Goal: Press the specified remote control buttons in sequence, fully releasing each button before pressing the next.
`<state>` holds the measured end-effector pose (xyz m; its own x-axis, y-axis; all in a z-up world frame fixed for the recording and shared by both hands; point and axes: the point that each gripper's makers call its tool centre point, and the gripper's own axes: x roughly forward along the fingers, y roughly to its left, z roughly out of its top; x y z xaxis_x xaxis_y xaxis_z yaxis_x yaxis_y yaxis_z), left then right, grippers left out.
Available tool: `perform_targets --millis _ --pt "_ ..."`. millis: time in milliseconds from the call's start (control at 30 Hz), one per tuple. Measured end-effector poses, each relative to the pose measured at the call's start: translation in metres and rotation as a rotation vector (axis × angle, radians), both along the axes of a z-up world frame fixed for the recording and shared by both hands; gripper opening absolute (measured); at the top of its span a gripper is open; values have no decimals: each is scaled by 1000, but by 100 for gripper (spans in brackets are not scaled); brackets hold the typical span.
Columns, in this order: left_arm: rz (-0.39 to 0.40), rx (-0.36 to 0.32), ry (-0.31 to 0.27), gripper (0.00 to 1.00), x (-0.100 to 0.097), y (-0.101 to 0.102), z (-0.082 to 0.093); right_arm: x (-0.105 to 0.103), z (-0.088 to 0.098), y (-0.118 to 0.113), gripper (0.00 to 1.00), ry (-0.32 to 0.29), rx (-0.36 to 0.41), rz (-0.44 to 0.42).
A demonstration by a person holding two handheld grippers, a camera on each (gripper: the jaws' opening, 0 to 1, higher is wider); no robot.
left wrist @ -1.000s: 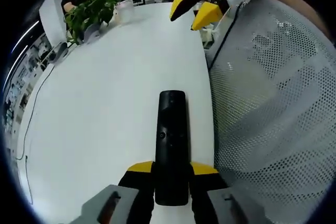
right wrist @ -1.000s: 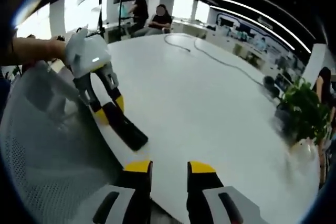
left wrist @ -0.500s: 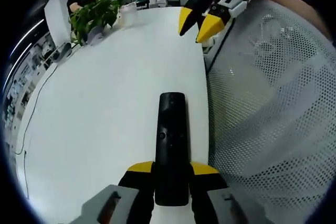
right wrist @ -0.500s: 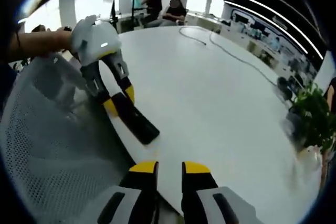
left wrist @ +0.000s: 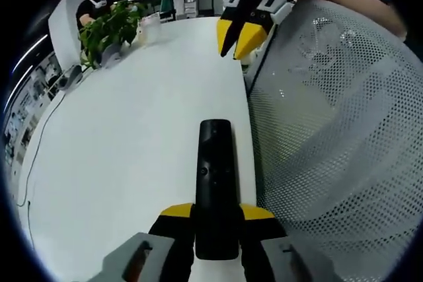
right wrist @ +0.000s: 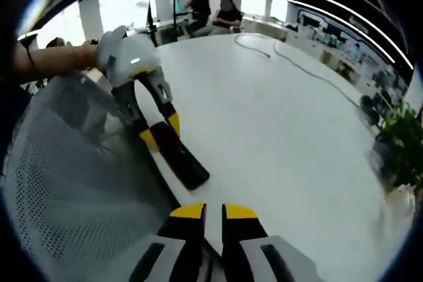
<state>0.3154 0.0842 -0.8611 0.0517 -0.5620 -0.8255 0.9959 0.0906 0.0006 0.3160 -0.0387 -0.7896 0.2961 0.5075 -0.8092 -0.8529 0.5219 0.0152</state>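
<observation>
- The remote (left wrist: 216,186) is a slim black bar; it looks rigid and light, with a smooth casing that could slide under a push, so a firm pinch across its narrow sides near the tail end is the sensible hold.
- That is just where the left gripper (left wrist: 217,214) has it: both yellow-tipped jaws clamp the remote's sides at its near end, button face up.
- In the right gripper view the left gripper (right wrist: 162,136) holds the remote (right wrist: 182,162) low at the table's near edge; whether its far end touches the white table (right wrist: 277,137) or floats just above is hard to say.
- Long axis: in the left gripper view it runs straight along the jaws and away, far end aimed across the table (left wrist: 132,117) towards the plant (left wrist: 109,28).
- The right gripper (right wrist: 205,211) has its jaws nearly pressed together, a thin gap between the tips, nothing held — a fair poking tool.
- From the left gripper view the right gripper (left wrist: 238,34) hangs well beyond the remote's far end, tips angled down, not touching it.
- Beside the table edge sits a grey mesh chair back (left wrist: 337,130).
- My call: no press is on yet; the tips must come down on a button near the bar's middle.
</observation>
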Motion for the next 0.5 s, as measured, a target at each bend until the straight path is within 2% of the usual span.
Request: perform_targets --millis 233,333,500 --pt "-4 0 0 25 0 0 0 9 -4 23 2 20 16 55" --pt "-3 3 -1 25 0 0 0 14 -13 39 1 57 21 93" --pt "1 -1 8 25 0 0 0 41 -21 59 0 33 -3 88"
